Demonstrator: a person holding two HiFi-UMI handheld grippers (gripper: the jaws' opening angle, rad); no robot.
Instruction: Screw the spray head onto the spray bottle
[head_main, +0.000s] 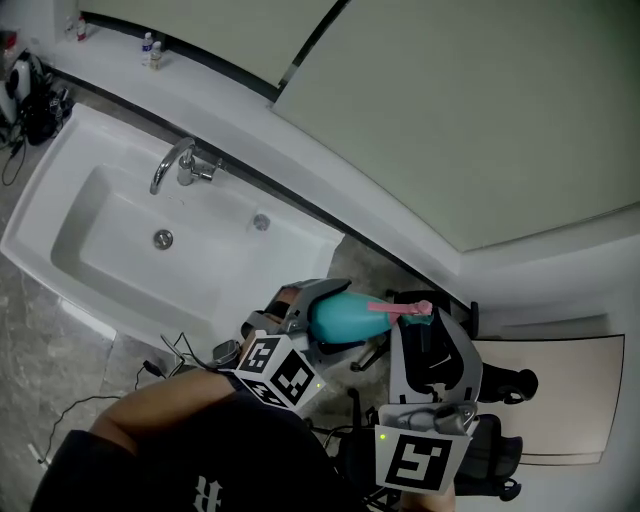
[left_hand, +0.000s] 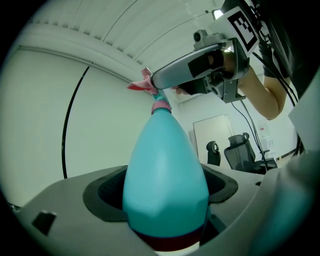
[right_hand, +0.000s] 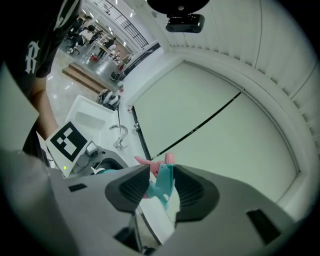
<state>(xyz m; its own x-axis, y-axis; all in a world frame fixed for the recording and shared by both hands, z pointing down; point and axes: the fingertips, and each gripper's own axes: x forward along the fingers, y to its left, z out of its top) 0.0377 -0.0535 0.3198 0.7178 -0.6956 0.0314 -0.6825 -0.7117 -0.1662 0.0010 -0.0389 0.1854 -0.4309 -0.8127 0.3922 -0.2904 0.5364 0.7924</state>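
Note:
My left gripper (head_main: 318, 318) is shut on the teal spray bottle (head_main: 342, 316), which it holds lying level with its neck to the right. In the left gripper view the bottle (left_hand: 165, 170) fills the space between the jaws of the left gripper (left_hand: 165, 192). The pink and teal spray head (left_hand: 150, 89) sits at the bottle's neck. My right gripper (head_main: 415, 318) is shut on the spray head (head_main: 401, 310). In the right gripper view the spray head (right_hand: 163, 179) is pinched between the dark pads (right_hand: 192, 189) of the right gripper (right_hand: 161, 186).
A white sink (head_main: 70, 190) with a chrome faucet (head_main: 178, 165) lies at the left, below a pale wall. Two small bottles (head_main: 151, 50) stand on the back ledge. Cables (head_main: 165, 360) trail over the floor. A black office chair (left_hand: 245, 150) stands behind.

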